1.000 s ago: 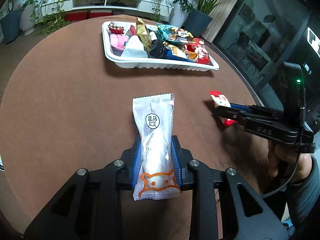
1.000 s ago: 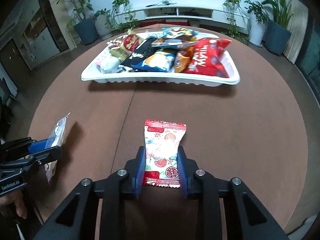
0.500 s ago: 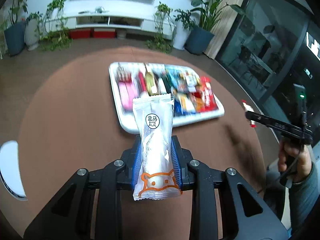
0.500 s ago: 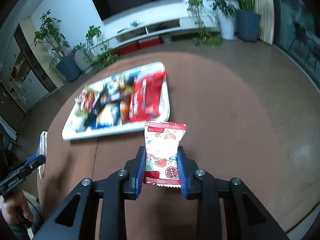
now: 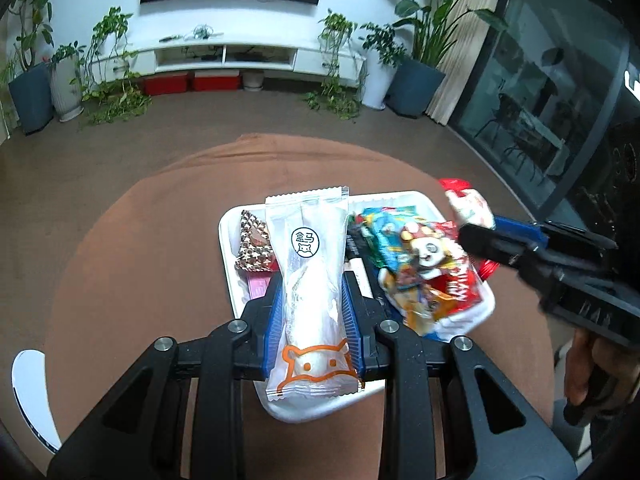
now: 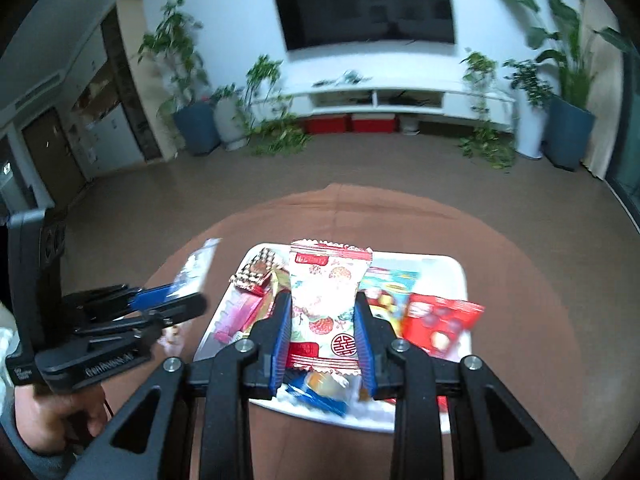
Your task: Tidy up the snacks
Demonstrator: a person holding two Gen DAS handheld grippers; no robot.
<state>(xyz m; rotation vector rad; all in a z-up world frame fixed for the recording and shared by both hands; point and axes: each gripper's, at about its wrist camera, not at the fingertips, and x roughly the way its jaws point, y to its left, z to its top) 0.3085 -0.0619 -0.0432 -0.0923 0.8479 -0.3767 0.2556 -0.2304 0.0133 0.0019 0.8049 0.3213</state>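
Snacks fill the white plastic tray (image 5: 476, 312) below both tools. Left tool (image 5: 313, 312) clamps a clear long white-bun packet (image 5: 310, 280). Right tool (image 6: 323, 330) grips a red-white lychee-print candy packet (image 6: 326, 304).

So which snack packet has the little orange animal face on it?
The long clear packet pinched in the left tongs. The orange face is at its bottom end. The packet in the right tongs is white with red fruit pictures instead.

clear bun packet (image 5: 312, 280), red-white candy packet (image 6: 326, 304), both above snack-filled white tray (image 6: 460, 276)
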